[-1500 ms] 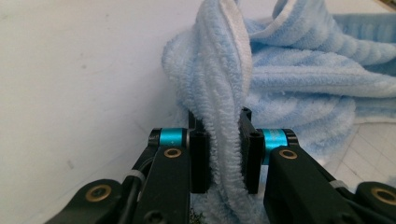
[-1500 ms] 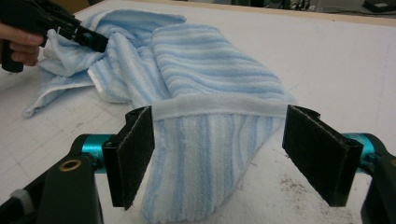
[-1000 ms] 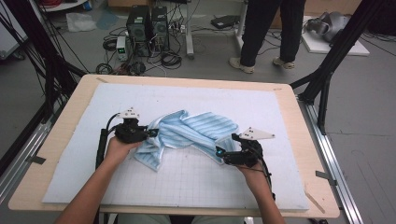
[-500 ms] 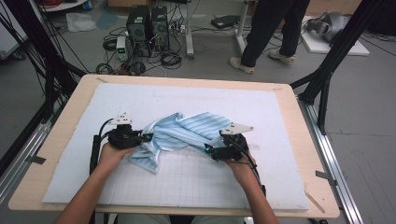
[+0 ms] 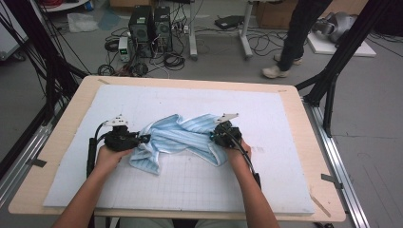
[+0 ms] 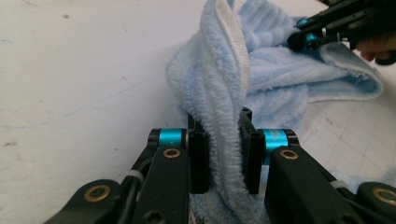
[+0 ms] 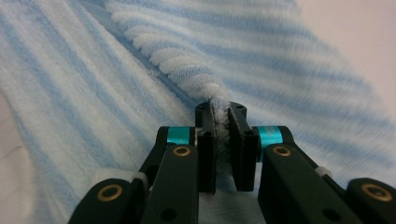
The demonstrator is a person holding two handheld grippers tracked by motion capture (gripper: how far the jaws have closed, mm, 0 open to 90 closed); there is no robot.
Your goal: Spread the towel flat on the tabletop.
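Note:
A light blue striped towel (image 5: 183,135) lies crumpled in the middle of the white mat (image 5: 199,185). My left gripper (image 5: 145,138) is at the towel's left end, its jaws shut on a thick fold of towel (image 6: 223,140). My right gripper (image 5: 212,136) is at the towel's right part; its jaws have just been closing and now pinch a thin ridge of the towel (image 7: 205,88) between the pads (image 7: 222,144). In the left gripper view the right gripper (image 6: 303,39) shows at the top right over the cloth.
The mat covers a wooden table (image 5: 71,109) with black frame posts (image 5: 332,71) at both sides. A person's legs (image 5: 294,38) stand on the floor beyond the table, near computers (image 5: 147,23) and cables.
My right gripper has moved left onto the towel and its jaws have closed on a fold. The towel is bunched narrower. My left gripper has shifted slightly, still holding.

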